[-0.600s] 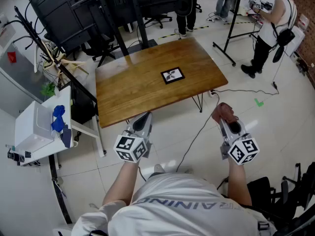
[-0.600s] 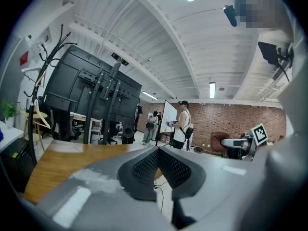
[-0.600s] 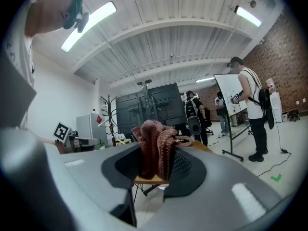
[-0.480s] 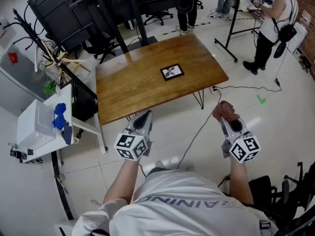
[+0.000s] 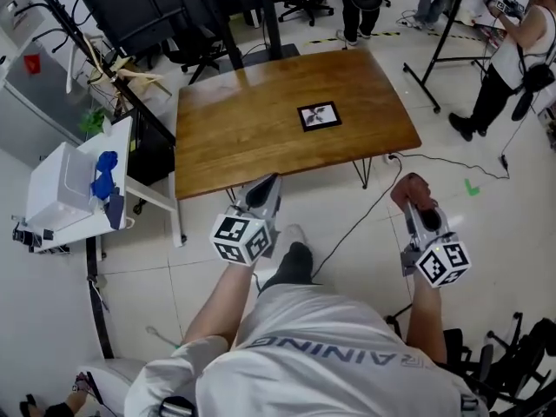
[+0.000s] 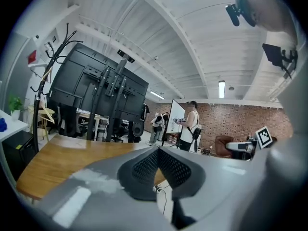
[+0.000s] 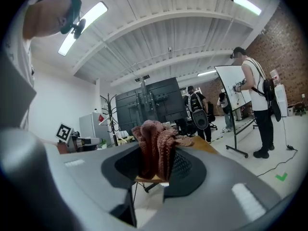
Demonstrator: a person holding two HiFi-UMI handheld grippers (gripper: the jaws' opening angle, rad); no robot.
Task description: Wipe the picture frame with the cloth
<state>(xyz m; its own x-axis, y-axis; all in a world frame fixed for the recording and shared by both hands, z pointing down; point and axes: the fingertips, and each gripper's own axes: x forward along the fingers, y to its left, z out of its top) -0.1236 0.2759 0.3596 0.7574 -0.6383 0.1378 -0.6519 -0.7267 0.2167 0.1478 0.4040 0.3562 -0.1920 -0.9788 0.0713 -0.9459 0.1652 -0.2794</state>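
A small black picture frame (image 5: 319, 115) lies flat on the wooden table (image 5: 243, 137), right of its middle. My right gripper (image 5: 411, 200) hangs over the floor in front of the table's right corner, shut on a reddish-brown knitted cloth (image 5: 409, 189) (image 7: 157, 146) that bunches out between its jaws. My left gripper (image 5: 265, 190) is at the table's front edge, its jaws closed together with nothing between them (image 6: 158, 153). Both are well short of the frame.
A white side cabinet (image 5: 74, 189) with a blue object (image 5: 102, 174) stands left of the table. A coat rack (image 5: 78, 33) and black monitor stands (image 5: 174, 7) are behind. A cable (image 5: 365, 207) trails on the floor. People stand at the far right (image 5: 521, 50).
The view has shifted forward: the table and frame now sit lower and nearer in the head view. Both grippers keep their hold and state, the left now at the table's front edge.
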